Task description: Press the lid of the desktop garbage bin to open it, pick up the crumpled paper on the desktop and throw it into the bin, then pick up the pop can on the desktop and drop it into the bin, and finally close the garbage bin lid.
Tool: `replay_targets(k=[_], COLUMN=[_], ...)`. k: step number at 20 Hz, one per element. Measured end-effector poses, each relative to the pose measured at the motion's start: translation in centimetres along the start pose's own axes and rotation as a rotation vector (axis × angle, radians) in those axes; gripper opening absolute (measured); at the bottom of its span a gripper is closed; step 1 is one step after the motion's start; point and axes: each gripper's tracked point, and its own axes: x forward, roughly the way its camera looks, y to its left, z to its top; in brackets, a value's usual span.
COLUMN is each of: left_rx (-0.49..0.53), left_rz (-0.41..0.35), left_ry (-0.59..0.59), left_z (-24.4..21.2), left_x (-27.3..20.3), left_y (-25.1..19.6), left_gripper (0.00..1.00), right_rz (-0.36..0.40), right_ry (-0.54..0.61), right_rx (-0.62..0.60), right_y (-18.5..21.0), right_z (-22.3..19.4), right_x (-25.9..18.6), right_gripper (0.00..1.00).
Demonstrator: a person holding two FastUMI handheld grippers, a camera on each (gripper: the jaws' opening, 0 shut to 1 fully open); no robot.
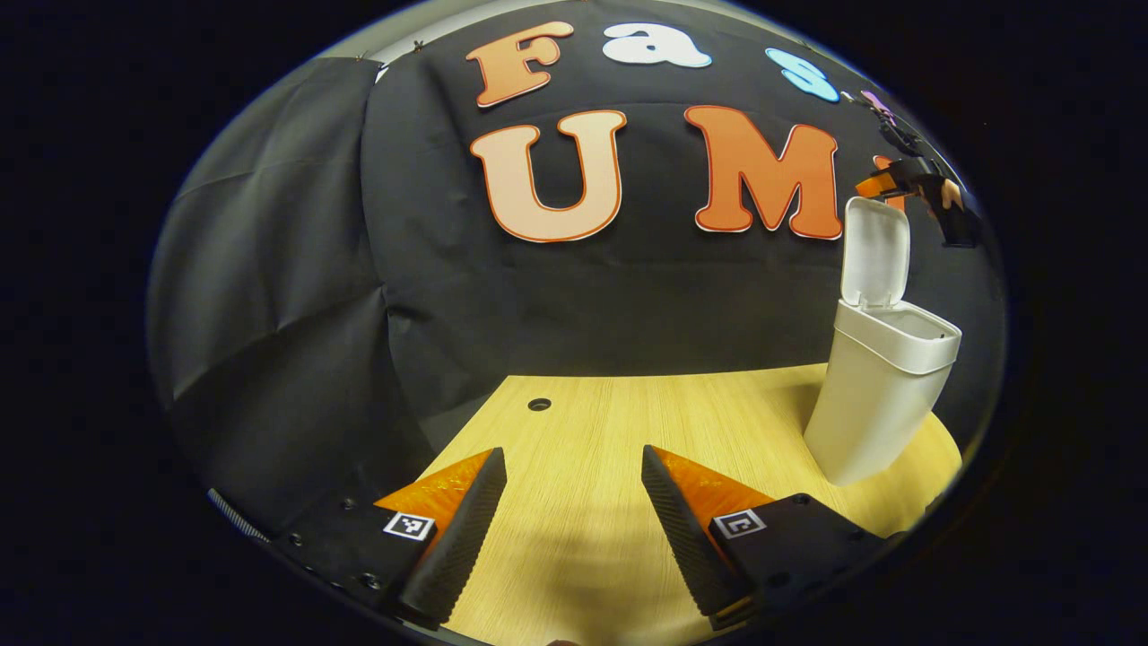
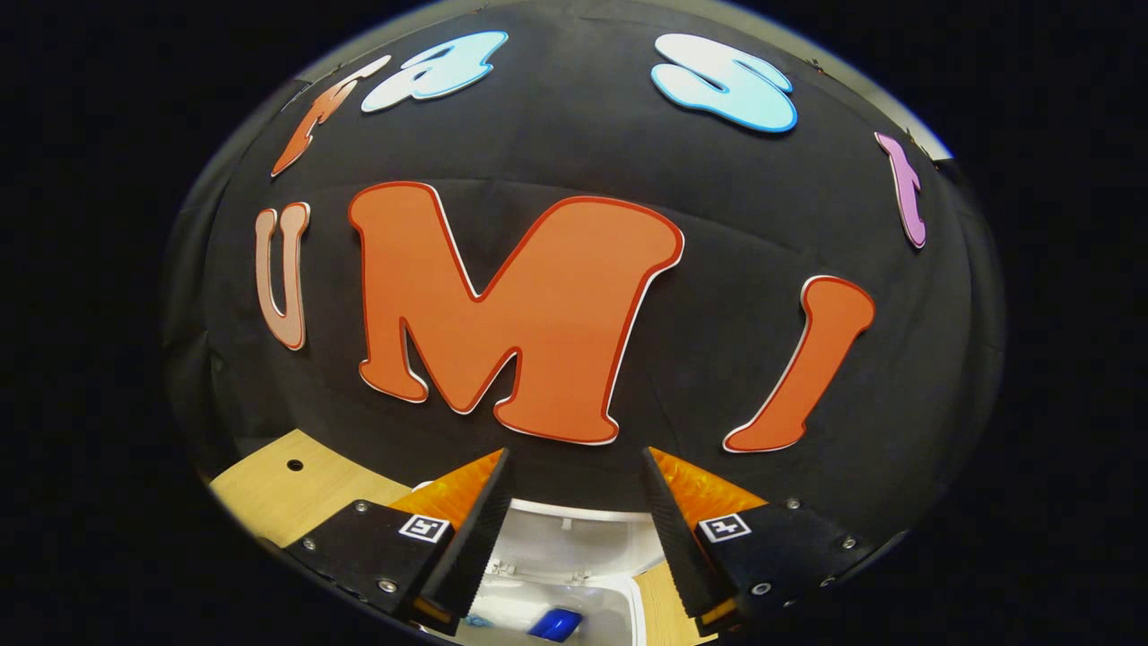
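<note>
The white garbage bin (image 1: 883,386) stands on the wooden table (image 1: 610,422) at the right in the left gripper view, its lid (image 1: 876,254) raised upright. My left gripper (image 1: 574,456) hovers open over the bare tabletop, left of the bin, with nothing between its fingers. My right gripper (image 1: 897,182), held by a hand, is high above the bin beside the lid's top. In the right gripper view, the right gripper (image 2: 576,455) is open and empty, looking down over the raised lid (image 2: 574,538) into the open bin (image 2: 628,603). A blue object (image 2: 556,624) lies inside; whether it is the pop can I cannot tell.
Black cloth walls close off the back and left of the table. A small round hole (image 1: 539,404) sits in the tabletop near its far edge, also seen as the hole (image 2: 294,465) in the right gripper view.
</note>
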Motion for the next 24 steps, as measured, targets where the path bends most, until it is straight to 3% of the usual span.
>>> replay_targets(k=[9, 24], left_rx=[0.020, 0.058], left_rz=[-0.076, -0.132], left_ry=[0.024, 0.051], left_z=[-0.7, -1.6], left_x=[0.7, 0.7], left_y=[-2.7, -4.4], left_gripper=[0.97, 0.97], right_rz=[0.045, 0.067], right_ry=[0.025, 0.195], right_rx=[0.023, 0.038], right_y=[0.8, 2.3], right_z=[-2.4, -11.8], right_x=[-4.5, -8.8], right_gripper=[0.86, 0.86])
